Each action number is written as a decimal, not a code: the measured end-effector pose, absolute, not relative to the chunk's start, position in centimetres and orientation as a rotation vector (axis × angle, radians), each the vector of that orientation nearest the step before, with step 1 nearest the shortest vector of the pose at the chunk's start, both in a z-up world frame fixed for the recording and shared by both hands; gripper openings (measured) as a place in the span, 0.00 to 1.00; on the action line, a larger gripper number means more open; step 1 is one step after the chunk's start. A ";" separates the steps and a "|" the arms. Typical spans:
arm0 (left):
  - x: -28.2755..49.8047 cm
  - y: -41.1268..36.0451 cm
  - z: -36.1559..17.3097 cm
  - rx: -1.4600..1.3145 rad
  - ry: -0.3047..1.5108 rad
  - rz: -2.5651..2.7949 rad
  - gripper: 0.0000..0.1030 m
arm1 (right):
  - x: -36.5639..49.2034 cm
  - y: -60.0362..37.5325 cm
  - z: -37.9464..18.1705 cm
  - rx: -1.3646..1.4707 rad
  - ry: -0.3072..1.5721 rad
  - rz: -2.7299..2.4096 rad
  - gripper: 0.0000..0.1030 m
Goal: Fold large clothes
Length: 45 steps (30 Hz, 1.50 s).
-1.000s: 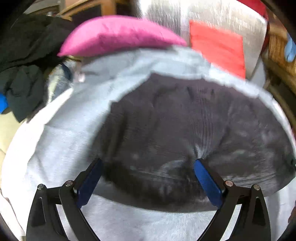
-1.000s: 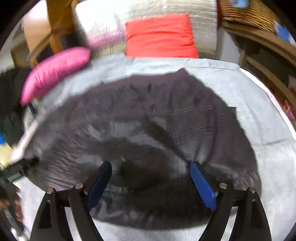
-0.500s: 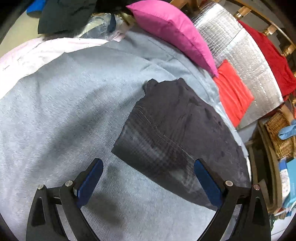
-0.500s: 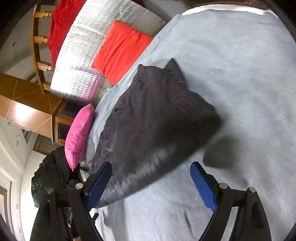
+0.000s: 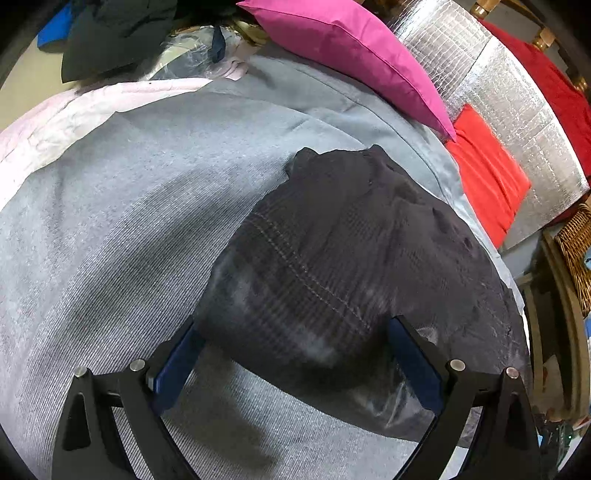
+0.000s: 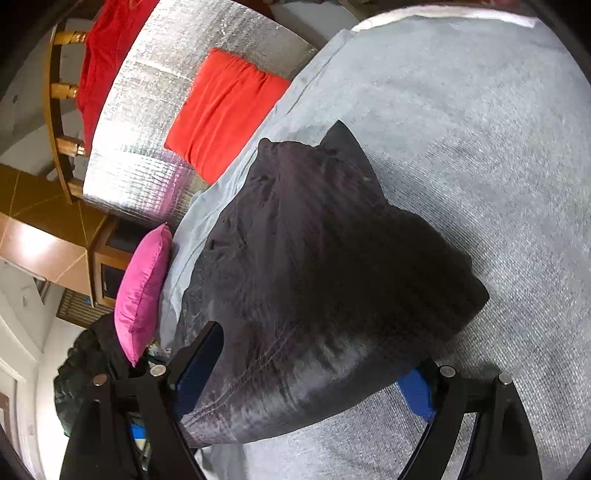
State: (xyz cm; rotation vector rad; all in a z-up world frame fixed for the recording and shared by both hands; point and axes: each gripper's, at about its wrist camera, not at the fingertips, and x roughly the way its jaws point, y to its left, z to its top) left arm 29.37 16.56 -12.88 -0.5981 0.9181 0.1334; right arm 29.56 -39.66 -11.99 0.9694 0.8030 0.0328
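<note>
Left wrist view had the left tongs (image 5: 291,354) spread wide, with the near edge of one dark garment (image 5: 354,266) sitting between the blue pads (image 5: 177,365) but nothing pinched yet. Same deal on the right wrist view: the right tongs (image 6: 306,373) stood wide apart, straddling the near end of that garment (image 6: 314,280), pads not pressing on it as far as anyone could tell.

The garment lay in a compact, already doubled-up slab on the grey bedspread (image 5: 122,229), toward the side where the cushions were. A stitched seam ran across it, so it might be trousers, though that was a guess.

Step-wise, it looked like both tongs were lining up on the near edge for another fold, or maybe to lift the bundle away. Hard to call which. Next move would need each pair to close on the full stack of layers at the edge, not just the top one, then carry both corners together so the slab didn't skew.

Count, for what it's worth:
- one dark garment on the bed
- one pink cushion (image 5: 354,48)
- one orange-red cushion (image 6: 225,110)
- one silver quilted sheet (image 6: 147,122) behind them
- one heap of dark clothes (image 5: 114,33) off the far corner
</note>
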 end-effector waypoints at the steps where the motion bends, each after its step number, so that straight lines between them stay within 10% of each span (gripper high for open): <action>1: 29.4 16.6 -13.0 -0.596 0.917 0.133 0.96 | 29.6 -39.6 -11.9 0.957 0.801 0.028 0.86; 8: 29.2 16.6 -12.8 -0.575 0.912 0.119 0.94 | 29.9 -39.3 -11.6 0.858 0.828 -0.034 0.53; 16: 29.2 17.3 -11.9 -0.549 0.898 0.061 0.57 | 29.8 -40.3 -11.8 0.871 0.856 0.006 0.58; 28: 29.5 22.6 -7.0 -0.482 0.814 0.009 0.93 | 26.4 -46.9 -7.9 0.739 0.794 0.002 0.75; 39: 40.3 18.6 -12.8 -0.406 1.139 -0.223 0.93 | 38.2 -45.5 -11.4 0.665 1.038 0.228 0.75; 45: 41.0 16.2 -12.3 -0.334 1.140 -0.270 0.40 | 40.4 -43.2 -11.9 0.594 1.098 0.303 0.71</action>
